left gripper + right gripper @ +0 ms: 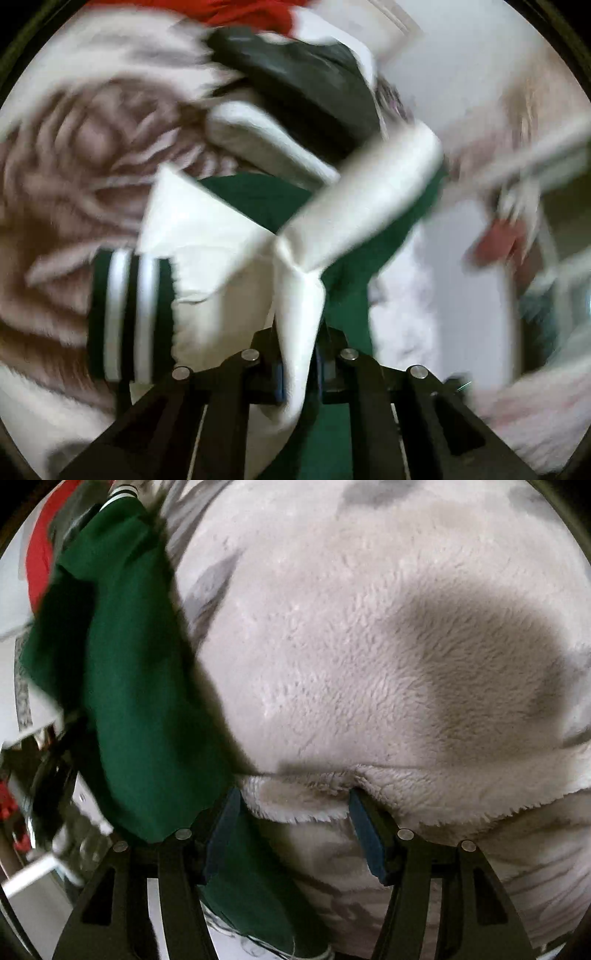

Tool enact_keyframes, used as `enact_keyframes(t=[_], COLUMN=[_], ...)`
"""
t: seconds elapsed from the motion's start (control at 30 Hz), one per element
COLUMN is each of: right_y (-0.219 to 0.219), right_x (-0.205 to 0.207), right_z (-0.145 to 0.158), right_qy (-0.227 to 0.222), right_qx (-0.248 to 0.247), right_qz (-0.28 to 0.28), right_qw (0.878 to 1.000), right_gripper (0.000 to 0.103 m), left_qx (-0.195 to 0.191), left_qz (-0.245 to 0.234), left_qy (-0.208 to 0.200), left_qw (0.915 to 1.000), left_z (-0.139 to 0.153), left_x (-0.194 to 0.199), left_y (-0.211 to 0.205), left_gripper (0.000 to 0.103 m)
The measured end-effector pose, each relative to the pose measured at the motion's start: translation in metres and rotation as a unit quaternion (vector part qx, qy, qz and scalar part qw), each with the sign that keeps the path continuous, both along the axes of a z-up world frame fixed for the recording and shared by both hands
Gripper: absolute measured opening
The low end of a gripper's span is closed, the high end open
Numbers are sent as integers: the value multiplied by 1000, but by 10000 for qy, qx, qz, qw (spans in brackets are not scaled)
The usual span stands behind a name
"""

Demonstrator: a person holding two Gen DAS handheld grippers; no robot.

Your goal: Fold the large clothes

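In the left wrist view my left gripper (300,350) is shut on a bunched white sleeve (362,192) of a green and white jacket. The jacket's green body (258,199) lies just beyond, and its green cuff with white stripes (129,314) hangs at the left. The picture is blurred. In the right wrist view my right gripper (295,812) stands open, with its blue pads (364,834) wide apart over the fuzzy white blanket (351,646). The green jacket cloth (140,686) drapes over the left finger and trails down between the jaws, and no pad presses on it.
A fuzzy blanket with brown stripes (66,166) fills the left. A black garment (295,74) and a red garment (240,11) lie beyond the jacket. Blurred white furniture (461,258) is at the right. Red cloth (38,561) and dark clutter (48,794) sit at the left edge.
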State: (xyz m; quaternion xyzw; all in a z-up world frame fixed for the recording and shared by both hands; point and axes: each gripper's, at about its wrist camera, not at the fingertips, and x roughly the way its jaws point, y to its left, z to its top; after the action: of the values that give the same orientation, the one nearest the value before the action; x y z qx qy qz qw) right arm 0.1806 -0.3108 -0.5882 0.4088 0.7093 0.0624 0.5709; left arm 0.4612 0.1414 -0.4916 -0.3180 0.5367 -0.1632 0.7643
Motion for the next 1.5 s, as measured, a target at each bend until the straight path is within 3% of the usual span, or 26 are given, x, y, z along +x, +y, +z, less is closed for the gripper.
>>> enact_keyframes(t=[0.03, 0.1, 0.2, 0.33, 0.37, 0.47, 0.5, 0.57, 0.63, 0.67, 0.8, 0.87, 0.97, 1.0, 1.03, 1.1, 1.17, 1.3, 1.5], right_y=[-1, -6, 0, 11, 13, 27, 34, 39, 43, 47, 79, 89, 88, 87, 83, 86, 87, 94, 134], right_x=[1, 2, 11, 28, 32, 41, 42, 51, 53, 57, 59, 66, 63, 63, 56, 40, 22, -21, -101], right_z=[0, 1, 6, 19, 26, 40, 42, 45, 43, 43, 49, 55, 62, 64, 68, 66, 64, 50, 23], right_qy=[30, 72, 134, 149, 86, -83, -113, -165, -179, -180, -295, -366, -399, -398, -404, -378, -316, -48, 308], right_qx=[-7, -35, -184, -457, -518, -474, -439, -384, -410, -420, -411, -470, -482, -447, -404, -314, -155, 184, 985], right_qz=[-54, -94, -31, 145, 207, 208, 192, 185, 193, 201, 324, 405, 401, 376, 362, 351, 331, 383, 535], right_qw=[10000, 9999, 9997, 9987, 9984, 9986, 9988, 9990, 9988, 9988, 9982, 9974, 9972, 9975, 9977, 9982, 9988, 9991, 9932], right_gripper=[63, 63, 63, 63, 63, 63, 63, 63, 64, 64, 64, 63, 64, 64, 64, 64, 68, 71, 78], left_qx=[-233, -150, -657, -865, -848, -461, -257, 65, 225, 205, 206, -158, -362, -453, -527, -624, -638, -396, -40], left_qz=[212, 616, 740, 542, 527, 443, 437, 490, 708, 717, 1022, 1124, 885, 765, 659, 513, 433, 141, -295], left_qy=[177, 638, 988, 983, 960, 680, 613, 492, 317, 428, 946, 1183, 1046, 1039, 1035, 961, 925, 1303, 2239], left_qw=[9993, 9960, 9902, 9899, 9904, 9956, 9968, 9976, 9967, 9963, 9900, 9865, 9899, 9906, 9910, 9921, 9927, 9906, 9742], left_z=[-12, -49, -79, -59, -52, -33, -34, -35, -38, -40, -80, -101, -82, -73, -66, -48, -32, -20, -50], left_x=[5, 2, -3, -4, -3, 12, 26, 49, 63, 69, 70, 66, 59, 54, 48, 26, -10, -97, -232], left_y=[14, 56, 77, 73, 71, 62, 58, 54, 60, 62, 90, 100, 99, 98, 98, 100, 105, 100, 81], left_gripper=[9, 9, 14, 23, 29, 62, 63, 61, 12, 6, 6, 7, 13, 20, 25, 51, 59, 60, 60])
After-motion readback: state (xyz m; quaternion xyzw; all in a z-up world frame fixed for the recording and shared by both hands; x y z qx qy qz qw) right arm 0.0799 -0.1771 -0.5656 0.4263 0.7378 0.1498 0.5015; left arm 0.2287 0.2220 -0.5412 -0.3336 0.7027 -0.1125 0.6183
